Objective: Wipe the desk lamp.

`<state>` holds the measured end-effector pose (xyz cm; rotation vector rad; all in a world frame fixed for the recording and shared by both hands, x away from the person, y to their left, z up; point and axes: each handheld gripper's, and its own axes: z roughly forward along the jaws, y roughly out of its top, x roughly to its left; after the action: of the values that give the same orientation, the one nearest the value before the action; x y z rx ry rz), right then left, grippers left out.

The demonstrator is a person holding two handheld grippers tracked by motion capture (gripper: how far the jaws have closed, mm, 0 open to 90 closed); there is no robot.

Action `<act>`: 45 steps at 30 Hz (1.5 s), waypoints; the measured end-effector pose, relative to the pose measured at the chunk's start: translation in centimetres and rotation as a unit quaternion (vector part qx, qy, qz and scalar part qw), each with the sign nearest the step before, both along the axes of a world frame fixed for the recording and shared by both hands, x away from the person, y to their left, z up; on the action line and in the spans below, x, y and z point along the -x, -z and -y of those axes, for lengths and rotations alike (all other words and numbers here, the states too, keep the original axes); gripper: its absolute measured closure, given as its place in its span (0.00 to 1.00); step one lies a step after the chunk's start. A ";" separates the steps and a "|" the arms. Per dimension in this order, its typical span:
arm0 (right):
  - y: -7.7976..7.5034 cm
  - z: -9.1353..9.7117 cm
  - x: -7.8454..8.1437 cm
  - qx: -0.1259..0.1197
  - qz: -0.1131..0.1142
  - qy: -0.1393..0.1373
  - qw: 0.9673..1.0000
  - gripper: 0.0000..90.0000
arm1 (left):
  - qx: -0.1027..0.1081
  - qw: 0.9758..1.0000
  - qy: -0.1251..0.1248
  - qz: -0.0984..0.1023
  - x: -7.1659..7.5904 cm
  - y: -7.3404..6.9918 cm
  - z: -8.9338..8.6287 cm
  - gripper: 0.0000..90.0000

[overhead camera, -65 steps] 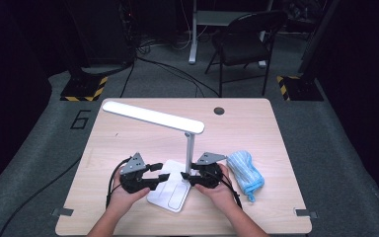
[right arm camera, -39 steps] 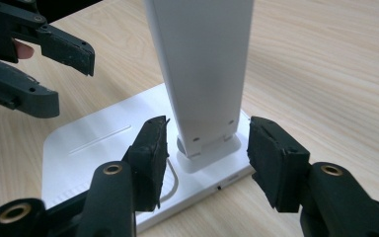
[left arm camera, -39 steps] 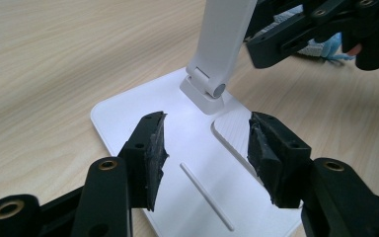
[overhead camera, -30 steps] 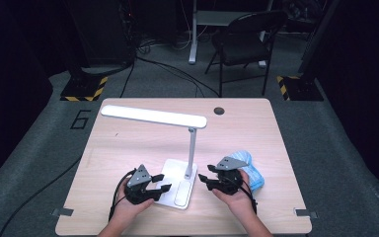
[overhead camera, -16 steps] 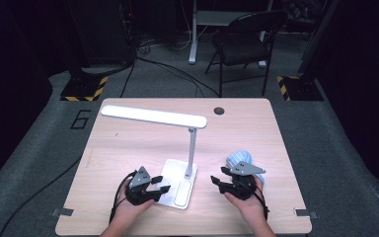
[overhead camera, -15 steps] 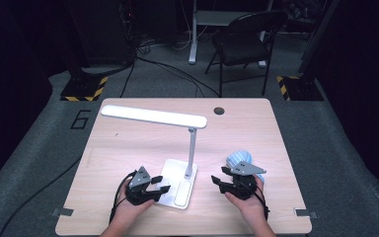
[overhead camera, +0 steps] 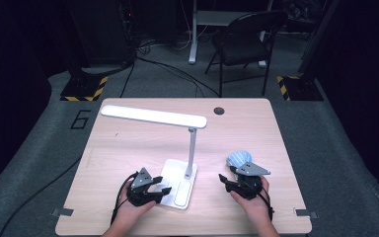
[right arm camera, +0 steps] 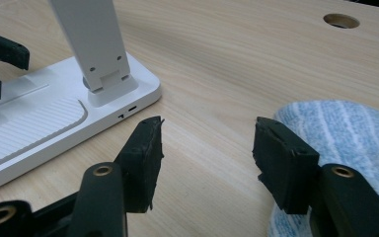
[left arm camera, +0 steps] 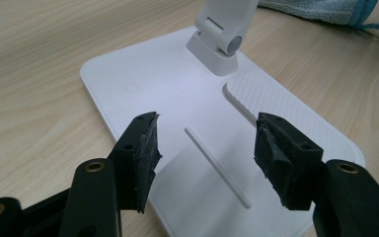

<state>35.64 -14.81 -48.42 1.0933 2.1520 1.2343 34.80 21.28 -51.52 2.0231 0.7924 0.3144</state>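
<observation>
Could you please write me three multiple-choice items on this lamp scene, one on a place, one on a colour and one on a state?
1. Where does the cloth lie?
A. right of the lamp base
B. under the lamp head
C. on the chair

2. What colour is the lamp?
A. black
B. white
C. red

3. How do the left gripper's jaws stand?
A. shut on the cloth
B. shut on the lamp stem
C. open over the base

Key: 1 A, the high view shows it beside the right gripper; 2 B, white throughout; 3 C, pads apart, gripping nothing.

In the right gripper view the blue cloth [right arm camera: 335, 143] runs off the right edge, partly behind one jaw; the lamp base [right arm camera: 39, 133] is cut at left.
</observation>
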 end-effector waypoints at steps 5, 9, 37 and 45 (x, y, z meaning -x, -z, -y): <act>-0.2 0.9 -0.1 0.003 -0.006 0.013 1.000 0.50 | -0.003 1.000 0.001 0.002 0.0 0.3 0.5 0.46; -0.3 1.8 -0.2 0.009 -0.003 0.026 1.000 0.49 | -0.017 1.000 0.008 0.001 0.0 0.3 0.7 0.46; 1.7 5.9 -0.6 0.021 -0.037 0.103 0.994 0.46 | -0.010 1.000 0.001 0.015 0.4 1.1 1.1 0.45; 3.0 5.5 -0.9 0.040 -0.057 0.081 0.994 0.46 | -0.014 1.000 0.002 0.018 0.4 1.1 1.1 0.44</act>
<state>36.53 -20.29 -51.39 1.3029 2.1272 1.0285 34.37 20.21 -52.65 2.0387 0.7641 0.3605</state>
